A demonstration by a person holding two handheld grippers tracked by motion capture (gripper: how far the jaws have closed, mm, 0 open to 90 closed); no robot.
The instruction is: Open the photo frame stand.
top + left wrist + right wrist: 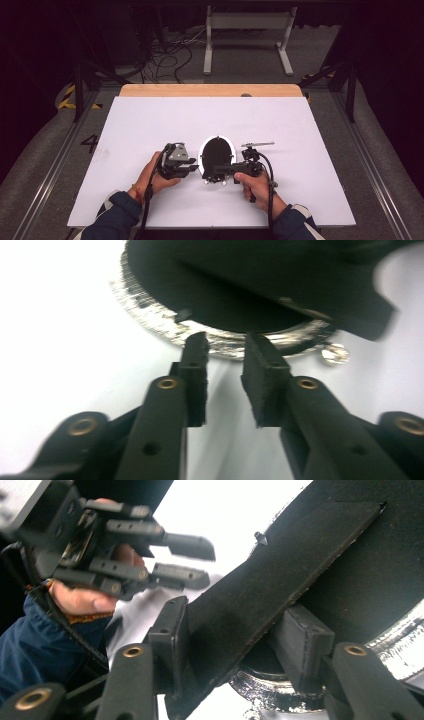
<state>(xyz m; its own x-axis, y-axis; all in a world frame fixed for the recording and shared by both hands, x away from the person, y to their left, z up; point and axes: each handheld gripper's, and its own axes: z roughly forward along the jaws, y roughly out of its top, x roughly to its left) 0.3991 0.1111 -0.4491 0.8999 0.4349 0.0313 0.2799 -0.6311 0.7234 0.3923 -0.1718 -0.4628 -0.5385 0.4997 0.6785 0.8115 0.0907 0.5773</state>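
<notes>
The right gripper (220, 171), held level in the right hand (255, 184), clamps a flat black strip (280, 590) lying across the pan (217, 154). The left gripper (192, 166), in the left hand (157, 180), points at the pan's rim, jaws apart and grasping nothing. The pan is round, black inside with a shiny silver rim (220, 342), on the white table (150, 125) between the grippers.

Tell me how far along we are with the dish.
Done: right gripper is clamped on the black strip over the dish. In hand: left gripper, open, tips at the silver rim, gripping nothing. Left: probably closing on that rim; the metal rod lies untouched.
</notes>
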